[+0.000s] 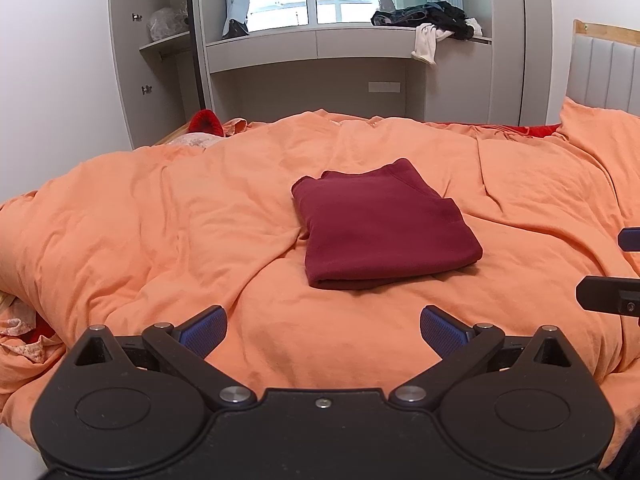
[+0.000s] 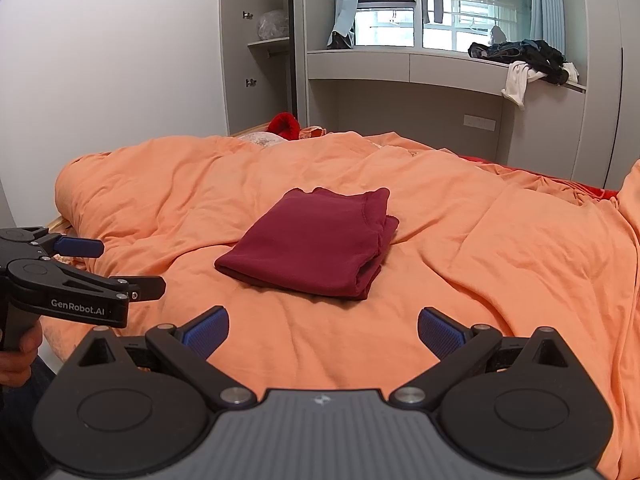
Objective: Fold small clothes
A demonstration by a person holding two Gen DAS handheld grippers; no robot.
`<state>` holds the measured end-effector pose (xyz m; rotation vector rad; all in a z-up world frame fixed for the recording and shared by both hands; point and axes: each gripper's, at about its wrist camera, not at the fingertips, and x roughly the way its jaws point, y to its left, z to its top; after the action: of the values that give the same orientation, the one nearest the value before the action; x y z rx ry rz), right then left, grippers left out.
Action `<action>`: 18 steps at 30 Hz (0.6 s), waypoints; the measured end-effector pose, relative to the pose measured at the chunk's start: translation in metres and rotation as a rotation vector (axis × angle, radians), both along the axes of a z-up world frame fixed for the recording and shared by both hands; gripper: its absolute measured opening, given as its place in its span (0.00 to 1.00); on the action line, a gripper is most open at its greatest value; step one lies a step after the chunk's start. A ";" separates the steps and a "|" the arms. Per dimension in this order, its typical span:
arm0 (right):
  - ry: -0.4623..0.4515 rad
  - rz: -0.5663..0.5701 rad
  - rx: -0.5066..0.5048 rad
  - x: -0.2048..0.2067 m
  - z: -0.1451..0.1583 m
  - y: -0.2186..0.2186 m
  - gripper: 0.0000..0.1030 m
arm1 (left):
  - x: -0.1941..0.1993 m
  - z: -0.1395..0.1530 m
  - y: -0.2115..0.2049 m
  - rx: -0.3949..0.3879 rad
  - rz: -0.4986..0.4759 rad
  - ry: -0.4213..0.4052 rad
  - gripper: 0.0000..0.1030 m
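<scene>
A dark red garment [image 1: 380, 226] lies folded into a neat rectangle on the orange duvet [image 1: 160, 220], near the middle of the bed. The right wrist view shows the same folded garment [image 2: 316, 246] from its other side, layered edges to the right. My left gripper [image 1: 323, 330] hovers over the duvet short of the garment, open, nothing between its blue pads. My right gripper [image 2: 323, 332] is likewise open and empty, a little back from the garment. The left gripper [image 2: 132, 268] also shows at the left of the right wrist view, held by a hand [image 2: 18, 356].
Grey built-in wardrobes and a window ledge [image 1: 348, 36] stand beyond the bed, with a heap of dark and white clothes [image 1: 432, 24] on the ledge. A red item [image 1: 206, 122] lies at the far bed edge. A padded headboard [image 1: 604, 68] is at the right.
</scene>
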<state>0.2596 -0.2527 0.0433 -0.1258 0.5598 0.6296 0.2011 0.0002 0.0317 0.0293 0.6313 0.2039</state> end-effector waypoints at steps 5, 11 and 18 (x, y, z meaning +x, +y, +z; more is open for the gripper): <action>0.000 0.004 -0.003 0.001 0.000 0.000 1.00 | 0.000 0.000 0.000 -0.005 -0.002 -0.001 1.00; 0.000 0.001 -0.001 0.001 0.000 0.000 1.00 | 0.000 -0.001 -0.001 -0.010 -0.007 0.002 1.00; 0.002 0.004 -0.001 0.000 -0.001 0.000 1.00 | -0.003 0.000 -0.001 -0.016 -0.018 -0.023 1.00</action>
<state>0.2595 -0.2526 0.0427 -0.1275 0.5625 0.6332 0.1979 -0.0011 0.0319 0.0173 0.6096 0.1812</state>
